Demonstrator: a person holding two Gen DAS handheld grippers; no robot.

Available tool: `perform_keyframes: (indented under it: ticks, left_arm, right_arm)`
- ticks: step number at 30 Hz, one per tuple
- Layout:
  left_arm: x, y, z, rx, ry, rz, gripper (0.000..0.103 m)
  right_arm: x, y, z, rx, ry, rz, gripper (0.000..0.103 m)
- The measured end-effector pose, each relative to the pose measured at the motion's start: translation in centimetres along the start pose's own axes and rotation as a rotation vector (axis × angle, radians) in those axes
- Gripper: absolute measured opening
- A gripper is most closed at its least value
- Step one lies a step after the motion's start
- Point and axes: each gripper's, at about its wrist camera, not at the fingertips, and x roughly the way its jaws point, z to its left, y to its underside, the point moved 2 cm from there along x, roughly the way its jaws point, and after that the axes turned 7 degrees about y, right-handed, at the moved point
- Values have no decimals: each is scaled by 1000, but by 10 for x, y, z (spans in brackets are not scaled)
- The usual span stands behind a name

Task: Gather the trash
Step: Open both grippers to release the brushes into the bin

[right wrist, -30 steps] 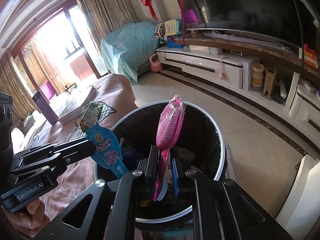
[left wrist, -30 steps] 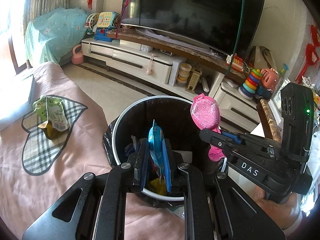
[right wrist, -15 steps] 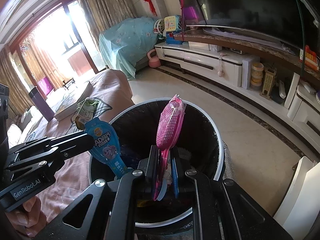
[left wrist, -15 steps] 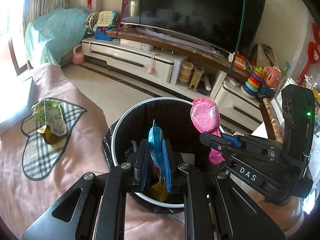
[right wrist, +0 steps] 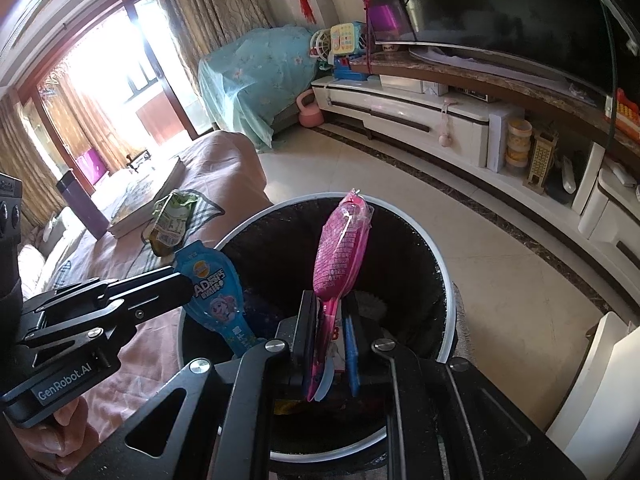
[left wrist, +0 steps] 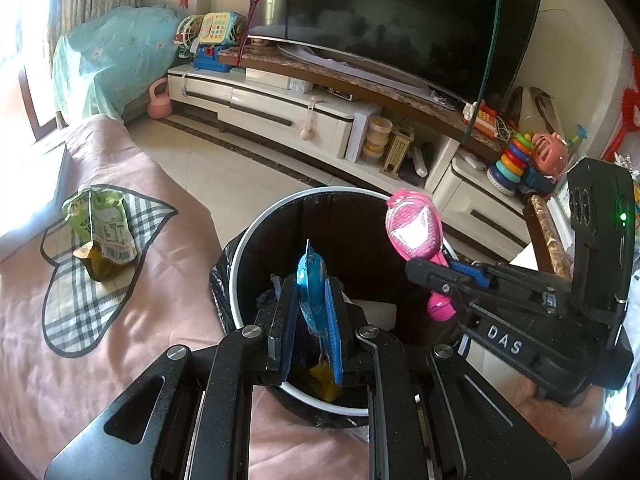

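A round bin (left wrist: pixel 248 240) with a white rim and black liner stands below both grippers, with trash inside. My left gripper (left wrist: pixel 314 292) is shut on a blue snack wrapper (left wrist: pixel 308 272), held upright over the bin's near side. In the right wrist view that left gripper (right wrist: pixel 180 280) reaches in from the left with the blue wrapper (right wrist: pixel 216 292). My right gripper (right wrist: pixel 330 304) hangs above the bin (right wrist: pixel 444 272); its jaws are opening, with a pink wrapper (right wrist: pixel 344 248) still upright between them. A green pouch (left wrist: pixel 102 232) lies on the pink cover.
The pink cover (left wrist: pixel 80 360) with a checked heart patch (left wrist: pixel 72 320) lies left of the bin. A white TV cabinet (left wrist: pixel 280 116) and a big TV (left wrist: pixel 400 28) line the far wall. A book (right wrist: pixel 144 200) and a purple bottle (right wrist: pixel 80 208) sit beyond the pouch (right wrist: pixel 172 220).
Both grippers stay over the bin with their wrappers. The gap beside the pink wrapper in the right jaws looks slightly wider than before.
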Motion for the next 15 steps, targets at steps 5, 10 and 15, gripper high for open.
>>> perform_keyframes:
  ticks: [5, 10, 15]
  left_arm:
    - [-13, 2, 5, -25, -1, -18, 46]
    - [-39, 10, 13, -53, -7, -63, 59]
    - [-75, 30, 23, -84, -8, -115, 73]
  right_arm:
    - [-9, -3, -2, 35, 0, -19, 39]
    - [-29, -2, 3, 45, 2, -64, 67]
    - [-55, 8, 12, 61, 0, -115, 87]
